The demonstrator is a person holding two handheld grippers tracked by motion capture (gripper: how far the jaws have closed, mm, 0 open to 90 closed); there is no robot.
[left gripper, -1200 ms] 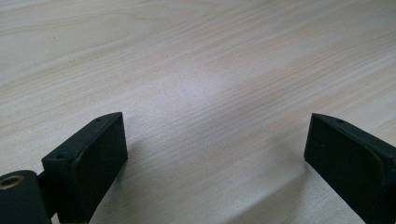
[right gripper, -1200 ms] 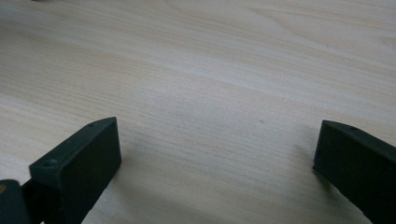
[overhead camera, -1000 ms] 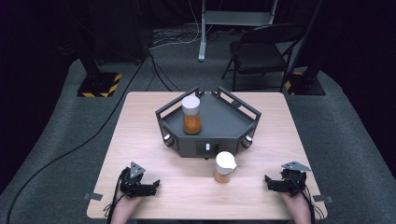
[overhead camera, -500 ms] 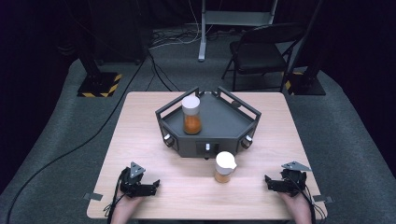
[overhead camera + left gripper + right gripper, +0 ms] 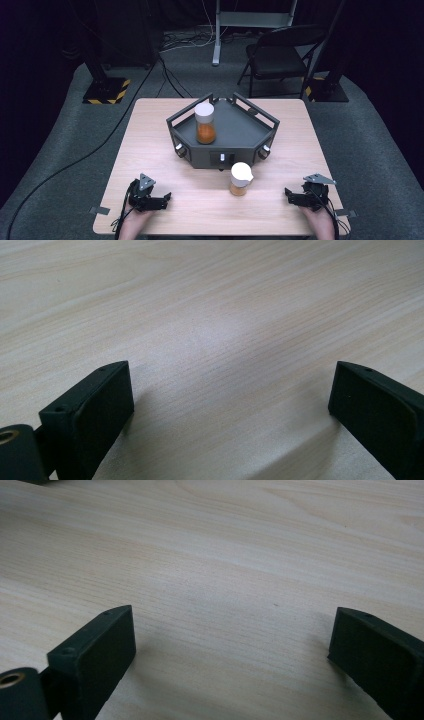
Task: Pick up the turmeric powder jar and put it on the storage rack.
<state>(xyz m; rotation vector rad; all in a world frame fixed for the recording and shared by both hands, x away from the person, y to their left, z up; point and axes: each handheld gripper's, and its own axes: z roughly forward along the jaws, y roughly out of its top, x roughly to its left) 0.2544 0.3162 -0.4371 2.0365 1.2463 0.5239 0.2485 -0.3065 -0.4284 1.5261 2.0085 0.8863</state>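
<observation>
The small jar (image 5: 241, 178) with the white lid and orange contents stands upright on the bare worktop (image 5: 150, 145), just in front of the dark angular tray (image 5: 250, 131) and apart from it. Its long axis is vertical. It sits a little right of centre, between the two grippers but closer to the right gripper (image 5: 296, 195) than to the left gripper (image 5: 159, 199) — so the right hand looks the likelier one to go for it, reaching across to its own left and slightly forward. Neither gripper touches it.

A taller jar (image 5: 205, 123), also white-capped with orange fill in its lower part, stands upright inside the tray near its left rear wall.

Both grippers rest low at the near edge of the worktop, each held in a hand that comes in from the bottom of the high view. In the left gripper view the jaws stand spread wide with nothing between them, only pale wood grain. In the right gripper view the jaws are likewise wide apart and empty, though they have just been closing a little.

The worktop is light wood. Around it lie grey carpet, trailing cables, a folding chair (image 5: 280, 55) and stand bases in a dark room.
</observation>
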